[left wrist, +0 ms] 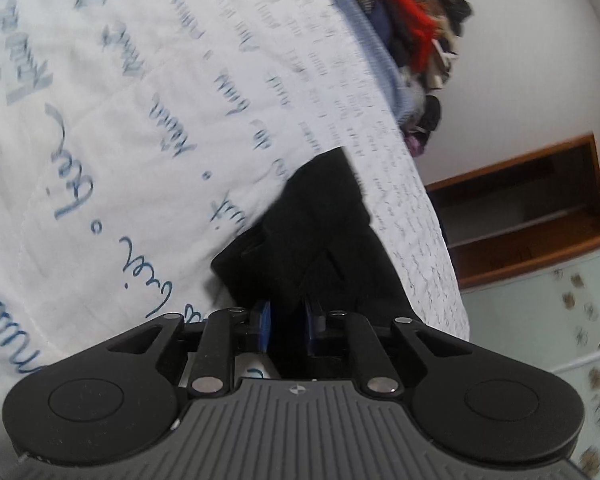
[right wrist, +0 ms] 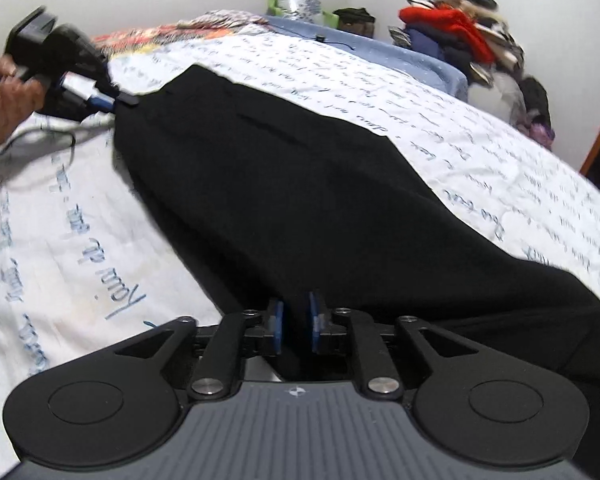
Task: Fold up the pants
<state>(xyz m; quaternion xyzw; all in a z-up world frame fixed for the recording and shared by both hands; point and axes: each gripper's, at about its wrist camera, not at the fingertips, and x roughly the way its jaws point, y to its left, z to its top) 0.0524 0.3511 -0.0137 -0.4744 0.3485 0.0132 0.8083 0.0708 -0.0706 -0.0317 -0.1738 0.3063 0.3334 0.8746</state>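
While the pants lie stretched across the bed, my left claw and right claw each stand at opposite ends of them, pads slightly parted with black cloth between, grip uncertain.

Bed, white script-print cover; black pants spread across; blue blanket at far end.

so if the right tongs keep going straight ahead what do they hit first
Most likely the black pants: the fabric already sits between the right tongs and stretches ahead over the printed bedspread.
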